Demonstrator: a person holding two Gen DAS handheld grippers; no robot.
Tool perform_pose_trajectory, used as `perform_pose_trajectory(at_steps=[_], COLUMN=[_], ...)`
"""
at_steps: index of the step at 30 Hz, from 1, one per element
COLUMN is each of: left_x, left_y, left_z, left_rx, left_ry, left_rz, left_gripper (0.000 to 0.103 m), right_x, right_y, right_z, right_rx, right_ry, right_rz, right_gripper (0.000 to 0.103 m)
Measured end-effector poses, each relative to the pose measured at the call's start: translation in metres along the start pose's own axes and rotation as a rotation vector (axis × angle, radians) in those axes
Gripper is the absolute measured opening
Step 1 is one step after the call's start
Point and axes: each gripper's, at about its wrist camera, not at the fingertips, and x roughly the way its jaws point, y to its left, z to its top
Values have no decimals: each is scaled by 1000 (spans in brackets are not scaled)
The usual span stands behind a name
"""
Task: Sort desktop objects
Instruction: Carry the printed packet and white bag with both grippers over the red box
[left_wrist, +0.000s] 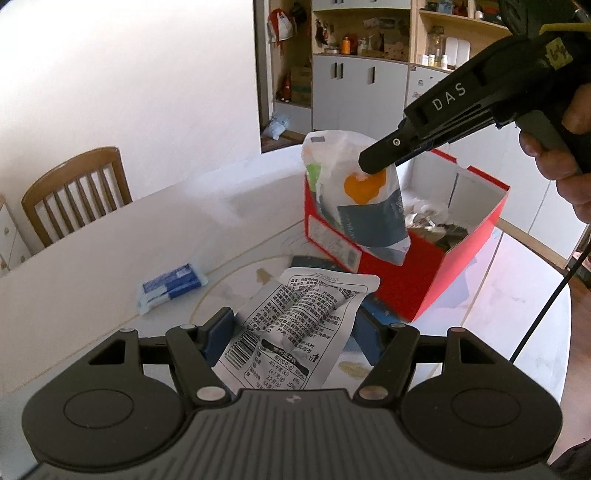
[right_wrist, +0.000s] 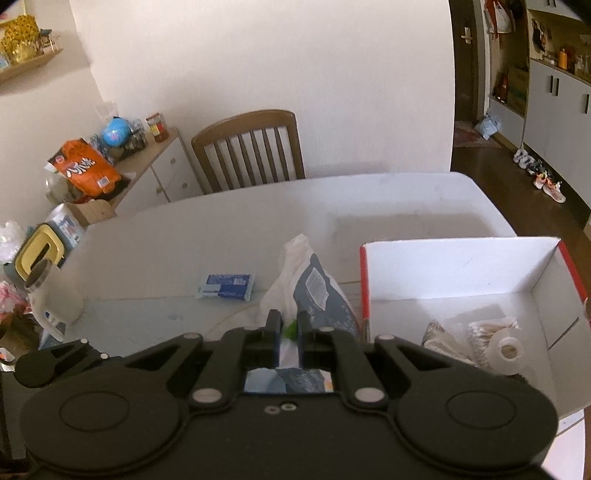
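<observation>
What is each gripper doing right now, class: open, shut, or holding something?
Left gripper: closed on a white printed snack packet.
Right gripper: shut on a white and dark blue bag, held beside the red box.

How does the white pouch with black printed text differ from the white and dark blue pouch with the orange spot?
The white pouch with black printed text sits between the left tongs; the white and dark blue pouch with the orange spot is pinched near its top by the right tongs.

The text pouch shows only black print on white; the blue pouch carries orange and green colours.

The blue pouch hangs in front of the red cardboard box; the text pouch is nearer the camera.

Both are flexible snack-type packets.
</observation>
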Motion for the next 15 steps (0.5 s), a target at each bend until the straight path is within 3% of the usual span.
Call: perform_pose_trajectory(at_steps=[15], left_x=[17], left_y=[-49], left_z=[45], left_rx=[53], left_ry=[-29], left_rz=[4], left_gripper=[69], right_x=[-45], right_y=[-62], right_z=[16], right_rx=[68], right_ry=[-101], right_rz=[41], right_gripper=[7])
